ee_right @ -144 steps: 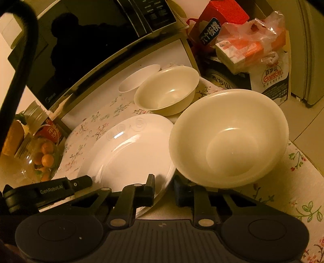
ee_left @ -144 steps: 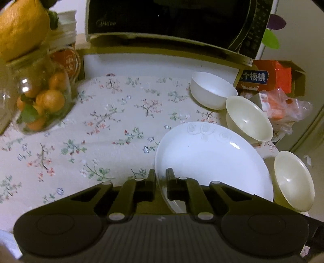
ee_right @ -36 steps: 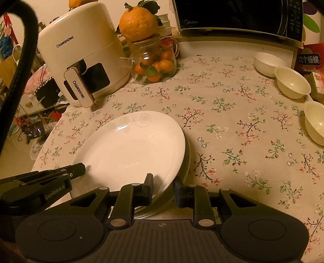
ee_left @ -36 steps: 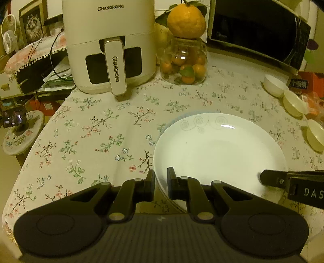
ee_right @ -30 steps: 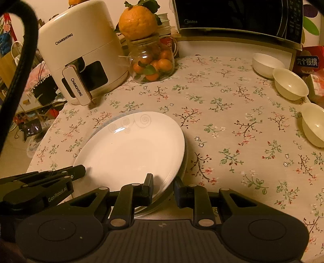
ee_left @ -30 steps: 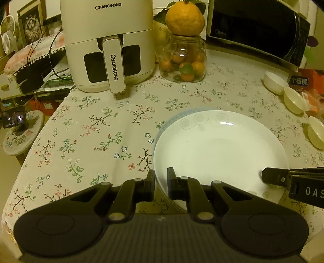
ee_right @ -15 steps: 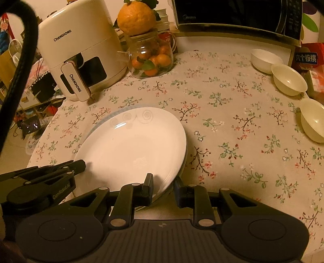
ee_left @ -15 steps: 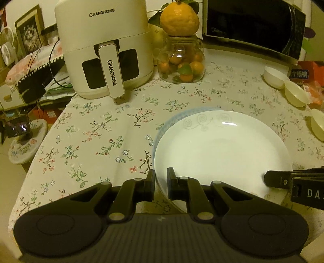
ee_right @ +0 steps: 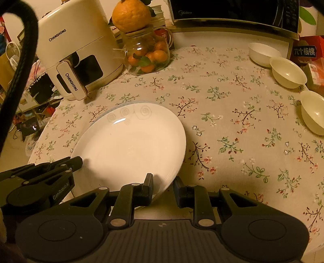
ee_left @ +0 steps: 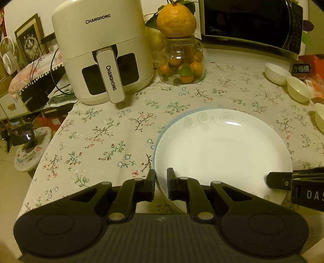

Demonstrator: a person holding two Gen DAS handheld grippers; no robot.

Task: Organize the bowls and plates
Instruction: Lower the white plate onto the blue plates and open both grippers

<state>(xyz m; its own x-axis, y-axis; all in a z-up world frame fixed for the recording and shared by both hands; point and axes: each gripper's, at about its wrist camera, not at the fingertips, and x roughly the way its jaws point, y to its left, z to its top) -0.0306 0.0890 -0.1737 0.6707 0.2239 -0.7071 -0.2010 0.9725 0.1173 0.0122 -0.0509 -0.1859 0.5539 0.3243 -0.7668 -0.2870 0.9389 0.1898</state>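
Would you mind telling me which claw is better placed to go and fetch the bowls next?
Right, probably. The three bowls sit along the table's right side, nearer the right claw, whose jaws already look parted around the white plate. The left claw grips the plate's left rim.

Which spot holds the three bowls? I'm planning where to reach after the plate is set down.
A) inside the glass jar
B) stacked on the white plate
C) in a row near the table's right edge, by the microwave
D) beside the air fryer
C: the three bowls sit apart along the right edge, below the microwave, away from the plate.
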